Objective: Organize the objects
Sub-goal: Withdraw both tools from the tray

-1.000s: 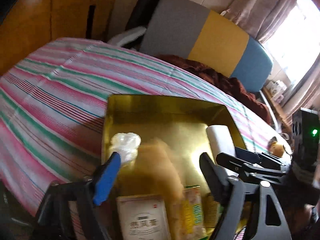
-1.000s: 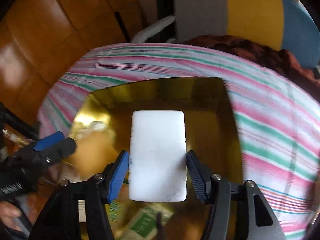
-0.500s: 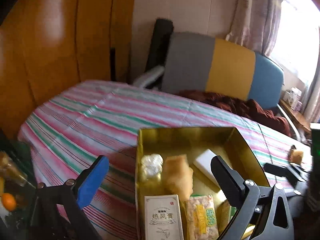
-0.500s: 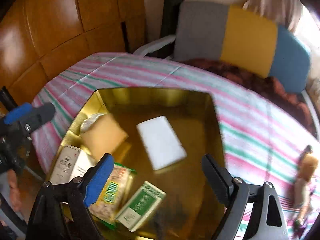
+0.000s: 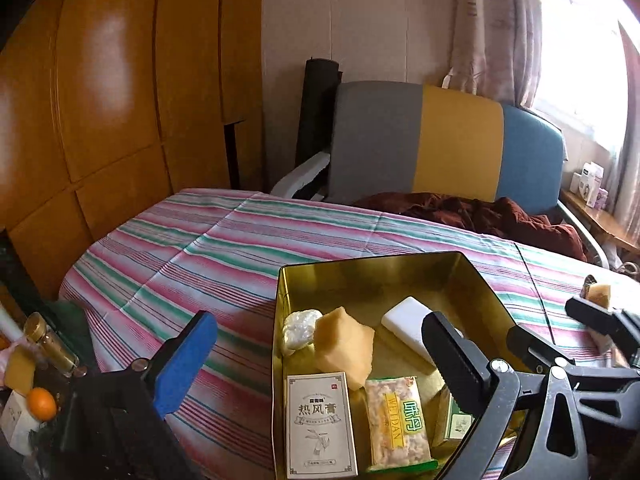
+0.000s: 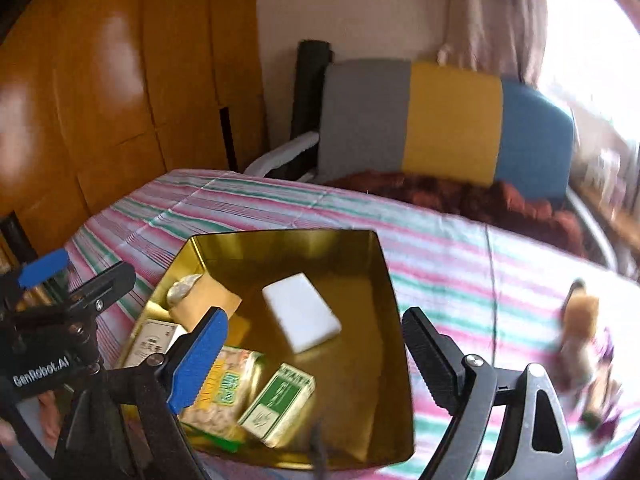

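Note:
A gold tin box [image 5: 476, 276] [image 6: 288, 238] stands open on the striped cloth. Inside lie a white block [image 5: 402, 314] [image 6: 300, 316], a yellow sponge [image 5: 344, 346] [image 6: 210, 300], a white crumpled wad [image 5: 300, 326], a white lettered carton [image 5: 320, 424], a snack packet [image 5: 396, 424] [image 6: 222, 396] and a green box [image 6: 278, 404]. My left gripper [image 5: 318, 316] hangs open above the tin's near left side, holding nothing. Over the tin's near edge my right gripper [image 6: 314, 314] is also open and apart from the white block below it.
A small doll [image 6: 580, 340] [image 5: 598, 292] lies on the cloth right of the tin. Bottles and an orange [image 5: 40, 404] crowd the low left. Behind the table are a brown blanket [image 5: 480, 212], a grey, yellow and blue cushion [image 5: 440, 140] and wooden panels [image 5: 100, 100].
Both grippers opened wide and drew up and back from the tin. The right one let go of the white block; the yellow sponge settled inside at the left.

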Action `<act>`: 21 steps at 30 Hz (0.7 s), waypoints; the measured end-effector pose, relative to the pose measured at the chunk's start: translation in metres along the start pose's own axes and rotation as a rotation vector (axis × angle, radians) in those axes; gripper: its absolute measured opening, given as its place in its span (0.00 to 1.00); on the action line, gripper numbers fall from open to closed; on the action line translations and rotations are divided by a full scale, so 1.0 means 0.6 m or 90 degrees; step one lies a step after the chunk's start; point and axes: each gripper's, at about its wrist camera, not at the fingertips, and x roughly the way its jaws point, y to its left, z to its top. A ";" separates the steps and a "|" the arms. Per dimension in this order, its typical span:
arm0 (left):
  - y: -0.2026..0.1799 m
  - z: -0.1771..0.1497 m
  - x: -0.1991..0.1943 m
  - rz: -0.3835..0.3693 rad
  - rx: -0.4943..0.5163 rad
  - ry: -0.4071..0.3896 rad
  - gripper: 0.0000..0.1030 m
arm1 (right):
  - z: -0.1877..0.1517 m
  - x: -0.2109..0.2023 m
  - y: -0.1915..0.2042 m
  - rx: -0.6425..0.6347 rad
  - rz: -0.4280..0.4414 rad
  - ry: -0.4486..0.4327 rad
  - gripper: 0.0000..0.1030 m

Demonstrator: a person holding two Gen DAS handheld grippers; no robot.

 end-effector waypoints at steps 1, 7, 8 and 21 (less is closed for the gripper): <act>-0.002 -0.001 -0.004 -0.003 0.003 -0.003 1.00 | -0.001 0.002 -0.004 0.015 0.011 0.008 0.86; -0.016 -0.007 -0.017 0.005 0.014 -0.011 1.00 | -0.028 0.007 -0.010 0.008 -0.012 0.038 0.82; -0.018 -0.009 -0.018 0.007 0.019 -0.011 1.00 | -0.034 0.003 -0.012 0.007 -0.015 0.039 0.82; -0.042 -0.025 -0.020 0.010 0.048 0.003 1.00 | -0.064 -0.014 -0.040 -0.004 -0.051 0.027 0.83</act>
